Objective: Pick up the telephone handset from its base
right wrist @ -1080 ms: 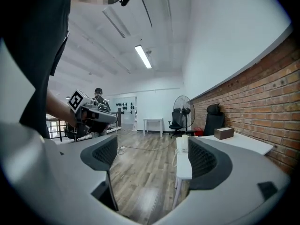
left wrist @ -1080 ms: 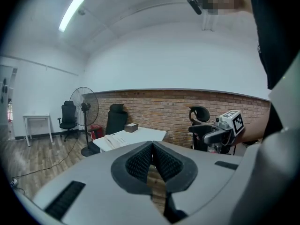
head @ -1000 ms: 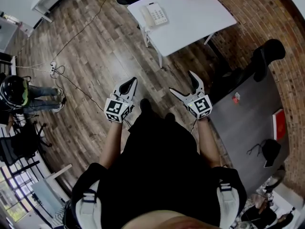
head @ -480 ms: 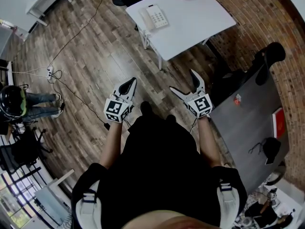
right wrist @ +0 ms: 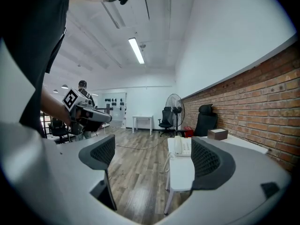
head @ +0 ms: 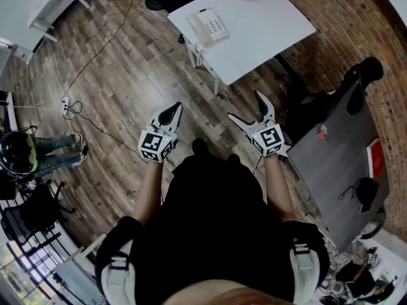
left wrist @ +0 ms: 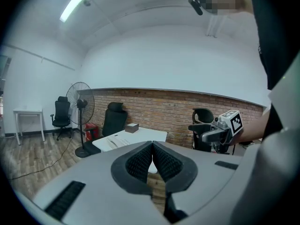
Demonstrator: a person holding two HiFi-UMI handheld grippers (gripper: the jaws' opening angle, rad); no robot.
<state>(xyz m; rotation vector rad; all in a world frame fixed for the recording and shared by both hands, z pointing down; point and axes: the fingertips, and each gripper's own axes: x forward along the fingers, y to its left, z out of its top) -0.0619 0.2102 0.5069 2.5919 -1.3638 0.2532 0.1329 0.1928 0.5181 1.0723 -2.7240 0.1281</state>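
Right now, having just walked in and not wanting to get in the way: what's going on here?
A person stands on the wooden floor holding a gripper in each hand, facing a white table some way ahead. The telephone sits on that table with its handset on the base, untouched. The left gripper is shut on nothing; the right gripper is open and empty. Neither is near the phone yet.

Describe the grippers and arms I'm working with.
The left gripper and right gripper have pale grey-white shells that taper to pointed fingers with a black textured lining. Each carries a cube with black-and-white square markers. The person wears a black top, and the forearms are uncovered.
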